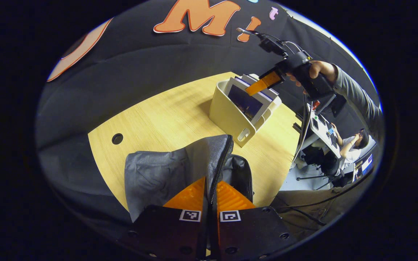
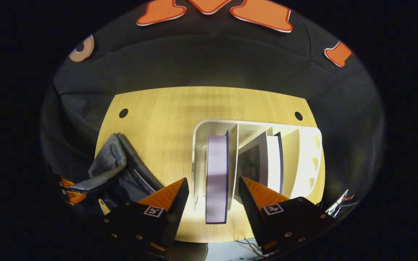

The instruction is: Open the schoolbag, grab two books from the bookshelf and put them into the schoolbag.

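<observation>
Bag: open, your left gripper jaws pinching its zipper edge. Right gripper: jaws spread over the shelf's left book. Both books unpacked.

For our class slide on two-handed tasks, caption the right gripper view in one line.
Open right gripper poised above a book standing in the white bookshelf.

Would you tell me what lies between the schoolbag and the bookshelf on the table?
Nothing: in the left gripper view, only bare table separates the schoolbag from the bookshelf.
</observation>
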{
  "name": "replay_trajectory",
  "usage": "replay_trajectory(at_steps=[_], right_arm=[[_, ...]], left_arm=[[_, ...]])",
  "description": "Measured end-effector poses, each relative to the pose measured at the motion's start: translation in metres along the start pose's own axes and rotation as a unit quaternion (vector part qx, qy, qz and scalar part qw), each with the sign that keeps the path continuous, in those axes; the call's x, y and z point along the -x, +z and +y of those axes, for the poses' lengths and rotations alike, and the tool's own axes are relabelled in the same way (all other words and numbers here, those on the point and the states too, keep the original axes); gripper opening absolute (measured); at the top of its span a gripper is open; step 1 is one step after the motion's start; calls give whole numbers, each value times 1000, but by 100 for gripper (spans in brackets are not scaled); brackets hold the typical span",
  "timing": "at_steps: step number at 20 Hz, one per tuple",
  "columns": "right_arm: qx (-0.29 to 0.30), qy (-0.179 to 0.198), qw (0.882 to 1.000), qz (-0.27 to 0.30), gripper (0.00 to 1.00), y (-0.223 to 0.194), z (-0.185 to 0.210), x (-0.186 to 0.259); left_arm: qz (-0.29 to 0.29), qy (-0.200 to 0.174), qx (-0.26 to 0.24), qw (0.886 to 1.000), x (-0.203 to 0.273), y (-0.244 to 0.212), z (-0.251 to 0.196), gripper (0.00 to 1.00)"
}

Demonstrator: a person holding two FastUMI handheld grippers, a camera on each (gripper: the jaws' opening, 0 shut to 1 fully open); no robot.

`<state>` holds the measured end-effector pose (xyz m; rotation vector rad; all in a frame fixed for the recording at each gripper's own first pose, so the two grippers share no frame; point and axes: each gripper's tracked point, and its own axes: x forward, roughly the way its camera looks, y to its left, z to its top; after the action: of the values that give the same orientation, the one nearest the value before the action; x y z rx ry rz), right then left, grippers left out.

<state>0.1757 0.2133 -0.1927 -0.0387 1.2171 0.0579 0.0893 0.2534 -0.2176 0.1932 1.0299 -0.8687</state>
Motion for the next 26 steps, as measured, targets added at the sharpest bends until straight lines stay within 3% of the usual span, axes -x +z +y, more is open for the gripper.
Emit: replay_trajectory(at_steps=[5,7,8,9,14,18,26], right_arm=[[-20,-1,998,53,70,0,2,-26],[-45,-2,997,67,57,-3,2,-33],[-60,4,995,74,44,-4,5,-31],[-71,6,995,74,40,-5,4,-34],[-91,5,992,84,35,-18,-8,-22],[-89,26,993,73,34,-31,-5,4],[-95,49,993,57,34,-92,-5,43]], left_arm=[[10,-3,5,1000,-4,2,2,5],[11,-4,9,1000,-3,1,-1,5],[13,-4,9,1000,-5,0,0,5],[13,-4,11,1000,-6,-1,-1,5],[17,-2,9,1000,-9,-3,-3,5],[21,0,10,1000,-13,-5,-5,5],[32,-1,13,999,-25,-9,-11,5]])
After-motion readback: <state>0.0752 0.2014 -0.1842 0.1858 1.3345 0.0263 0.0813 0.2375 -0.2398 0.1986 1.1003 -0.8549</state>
